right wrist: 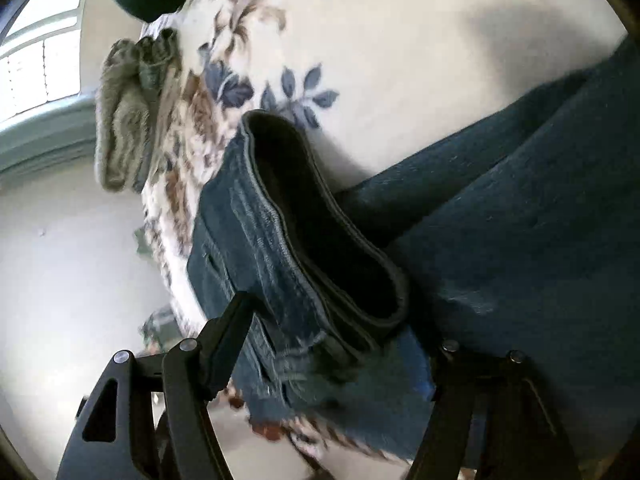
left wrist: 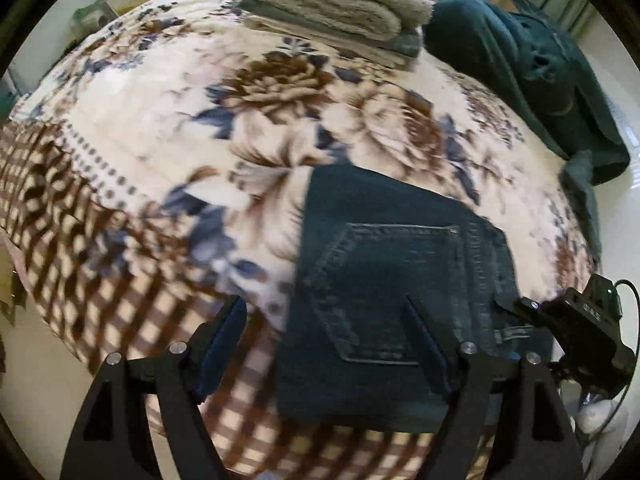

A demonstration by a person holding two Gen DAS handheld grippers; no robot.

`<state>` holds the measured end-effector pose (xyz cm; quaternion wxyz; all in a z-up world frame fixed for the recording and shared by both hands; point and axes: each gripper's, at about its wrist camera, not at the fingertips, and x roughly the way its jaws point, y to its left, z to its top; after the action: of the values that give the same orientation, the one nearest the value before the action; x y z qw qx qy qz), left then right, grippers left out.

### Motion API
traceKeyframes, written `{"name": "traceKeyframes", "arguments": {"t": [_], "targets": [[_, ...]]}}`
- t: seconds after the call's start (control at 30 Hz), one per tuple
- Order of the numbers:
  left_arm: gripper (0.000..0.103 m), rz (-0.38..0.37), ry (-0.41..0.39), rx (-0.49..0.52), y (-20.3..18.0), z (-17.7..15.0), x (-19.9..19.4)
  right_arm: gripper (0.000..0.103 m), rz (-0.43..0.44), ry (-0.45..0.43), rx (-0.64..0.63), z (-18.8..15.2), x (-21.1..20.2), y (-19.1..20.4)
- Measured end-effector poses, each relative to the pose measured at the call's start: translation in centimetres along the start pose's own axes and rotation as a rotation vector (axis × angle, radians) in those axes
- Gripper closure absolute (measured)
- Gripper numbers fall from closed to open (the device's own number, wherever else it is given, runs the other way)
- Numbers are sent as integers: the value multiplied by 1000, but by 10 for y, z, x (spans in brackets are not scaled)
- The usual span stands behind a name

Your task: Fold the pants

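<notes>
folding thick jeans on the flowered blanket

we are hovering the left gripper released over the jeans near the blanket's edge; denim looks heavy, floppy, so we are taking the stiff waistband, which the right gripper is straddling, grip unclear.

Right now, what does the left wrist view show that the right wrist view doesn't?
Left wrist only: the back pocket of the jeans, the checked border of the blanket, the dark green garment spread out at the far right, and the right gripper's body at the jeans' edge.

Right wrist only: the open waistband seen edge-on, and a window.

Both: the jeans, the floral blanket and the folded towel stack.
</notes>
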<state>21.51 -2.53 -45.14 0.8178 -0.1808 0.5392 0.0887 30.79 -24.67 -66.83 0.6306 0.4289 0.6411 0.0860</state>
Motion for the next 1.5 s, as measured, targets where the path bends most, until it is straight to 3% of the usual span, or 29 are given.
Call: {"name": "traceKeyframes", "arguments": {"t": [0.03,0.13,0.23,0.33,0.5,0.63,0.67,0.73,0.8,1.0,1.13,1.17,1.2,1.23,1.27,1.3,1.33,1.4,1.5], "targets": [[25,10,-2,7,3,1,-1,73,-13,-28,-24,-2,-1,5],[25,27,-4,10,9,2,-4,80,-42,-123,-98,-18,-28,24],[25,15,4,-17,15,6,-4,81,-73,-231,-149,-37,-75,39],[25,-13,13,-34,15,9,-5,81,-101,-329,-165,-47,-132,29],[25,-78,53,-34,-1,9,4,81,-189,-416,-109,-50,-212,-35],[25,-162,121,-52,-25,7,27,81,-207,-407,-24,-43,-224,-90],[25,-184,139,-59,-30,7,33,79,-207,-391,-13,-41,-220,-102],[25,-212,178,-61,-44,7,48,60,-221,-307,37,-34,-210,-128],[25,-224,213,-49,-58,8,63,49,-243,-249,112,-29,-203,-152],[25,-237,249,10,-88,26,90,19,-151,-373,108,-12,-229,-150],[25,-260,281,18,-99,41,113,19,-159,-280,36,33,-207,-131],[26,-271,293,24,-102,45,120,19,-128,-247,48,44,-195,-133],[29,-289,305,31,-105,48,127,22,-73,-216,62,48,-187,-138],[36,-317,302,39,-108,51,131,31,-23,-191,84,53,-178,-143],[65,-339,291,47,-110,53,133,71,-12,-190,84,55,-174,-144],[72,-335,286,67,-111,56,135,91,-37,-195,70,56,-173,-142],[75,-336,288,76,-111,58,137,96,-66,-214,59,55,-175,-140],[81,-342,294,63,-101,63,142,96,-98,-240,73,54,-180,-142],[83,-368,312,40,-88,65,150,96,-124,-222,44,59,-176,-136]]}}
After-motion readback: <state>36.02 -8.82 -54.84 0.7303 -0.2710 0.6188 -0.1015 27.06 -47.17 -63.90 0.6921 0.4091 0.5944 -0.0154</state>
